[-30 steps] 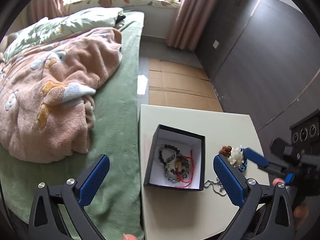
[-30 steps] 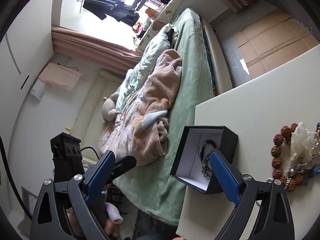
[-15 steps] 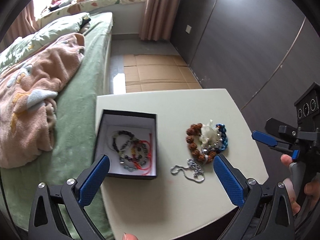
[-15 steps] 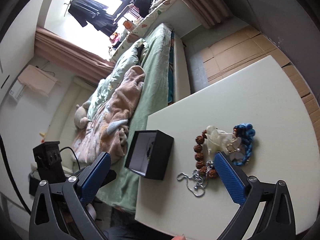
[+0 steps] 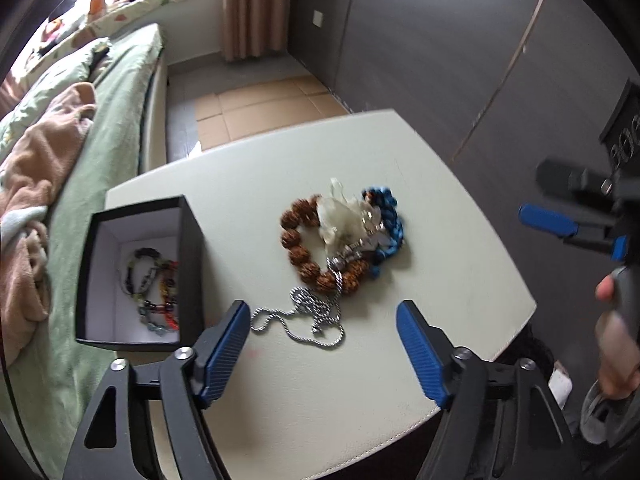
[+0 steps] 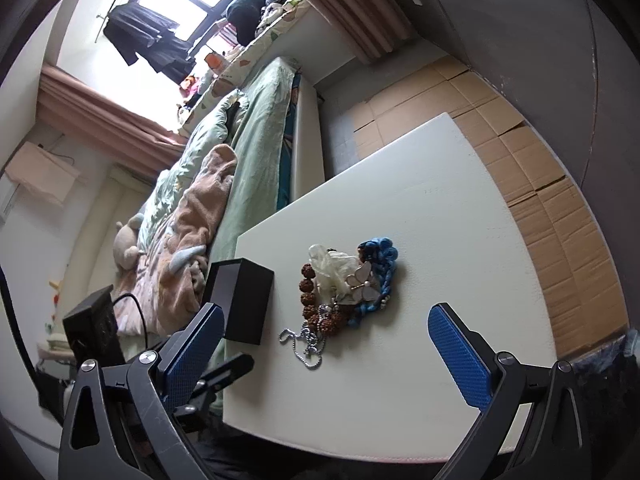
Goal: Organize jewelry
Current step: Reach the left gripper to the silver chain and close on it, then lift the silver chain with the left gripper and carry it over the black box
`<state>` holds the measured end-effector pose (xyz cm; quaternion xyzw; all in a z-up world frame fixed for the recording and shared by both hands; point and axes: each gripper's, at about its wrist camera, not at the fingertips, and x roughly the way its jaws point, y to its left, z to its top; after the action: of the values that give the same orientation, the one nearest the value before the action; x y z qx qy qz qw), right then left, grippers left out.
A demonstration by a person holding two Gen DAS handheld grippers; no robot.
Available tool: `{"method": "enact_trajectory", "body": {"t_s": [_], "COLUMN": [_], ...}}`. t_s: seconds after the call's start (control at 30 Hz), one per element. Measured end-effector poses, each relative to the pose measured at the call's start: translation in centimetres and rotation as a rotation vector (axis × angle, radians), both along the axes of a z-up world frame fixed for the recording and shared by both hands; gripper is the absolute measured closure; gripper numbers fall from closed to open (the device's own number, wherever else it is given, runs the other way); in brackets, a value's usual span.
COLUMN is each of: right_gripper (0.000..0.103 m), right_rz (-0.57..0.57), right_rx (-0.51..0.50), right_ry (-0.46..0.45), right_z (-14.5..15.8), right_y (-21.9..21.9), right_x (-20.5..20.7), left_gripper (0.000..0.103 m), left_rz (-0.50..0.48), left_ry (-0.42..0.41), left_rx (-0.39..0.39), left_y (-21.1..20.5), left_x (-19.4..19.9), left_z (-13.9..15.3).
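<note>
A black box [image 5: 188, 264] with a white inside stands on the white table [image 5: 304, 396] and holds several bead bracelets [image 5: 154, 284]. To its right lies a pile: a brown bead bracelet [image 5: 298, 248], a pale butterfly piece [image 5: 340, 220], a blue braided bracelet [image 5: 390, 216] and a silver chain [image 5: 312, 316]. My left gripper [image 5: 324, 340] is open just above the chain. My right gripper [image 6: 322, 354] is open above the table, near the chain [image 6: 308, 344] and pile [image 6: 344, 284]; the box [image 6: 244, 300] is at its left.
A bed with a green cover [image 5: 100, 112] and a pink blanket [image 5: 36, 152] runs along the table's left. Cardboard sheets [image 5: 256, 108] cover the floor beyond. A dark wall [image 5: 440, 40] stands on the right. A black device [image 6: 94, 332] is at the lower left.
Both grippers have moved toward the jewelry pile. The left gripper's view has swung right, so the chain now lies between its fingers. The box has not moved.
</note>
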<state>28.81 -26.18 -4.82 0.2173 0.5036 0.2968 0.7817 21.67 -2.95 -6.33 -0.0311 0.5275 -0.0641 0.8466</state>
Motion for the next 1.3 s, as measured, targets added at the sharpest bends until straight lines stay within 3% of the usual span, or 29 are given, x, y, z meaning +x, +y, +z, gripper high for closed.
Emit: {"method": "enact_trajectory", "body": {"t_s": [0.43, 0.63, 0.73, 0.77, 0.87, 0.93, 1.23, 1.3], "right_gripper": [0.000, 0.000, 0.000, 0.000, 0.000, 0.000, 0.002, 0.009], "right_rz": [-0.044, -0.045, -0.047, -0.045, -0.029, -0.014, 0.030, 0.037], "right_rx": [0.027, 0.040, 0.040, 0.039, 0.028, 0.017, -0.001, -0.005], "right_ry": [0.003, 0.005, 0.006, 0.007, 0.018, 0.027, 0.057, 0.067], "right_z": [0.2, 0.2, 0.1, 0.1, -0.3, -0.6, -1.8, -2.1], "right_y": [-2.8, -3.0, -2.8, -2.8, -2.1, -1.4, 1.2, 1.9], "right_x": [0.1, 0.1, 0.2, 0.2, 0.2, 0.2, 0.4, 0.7], "left_gripper": [0.042, 0.050, 0.064, 0.086, 0.090, 0.099, 0.099, 0.100], "left_rz": [-0.055, -0.052, -0.061, -0.065, -0.064, -0.064, -0.038, -0.028], "left_ry": [0.123, 0.151, 0.136, 0.134, 0.146, 0.129, 0.008, -0.031], "left_rx": [0.126, 0.131, 0.143, 0.147, 0.138, 0.137, 0.088, 0.087], "left_y": [-2.5, -2.4, -2.5, -2.6, -2.5, -2.3, -0.3, 0.0], "left_x": [1.7, 2.7, 2.6, 2.6, 2.7, 2.8, 2.4, 2.4], "left_z": [-5.6, -6.9, -6.7, -6.5, -6.4, -6.0, -0.4, 1.4]}}
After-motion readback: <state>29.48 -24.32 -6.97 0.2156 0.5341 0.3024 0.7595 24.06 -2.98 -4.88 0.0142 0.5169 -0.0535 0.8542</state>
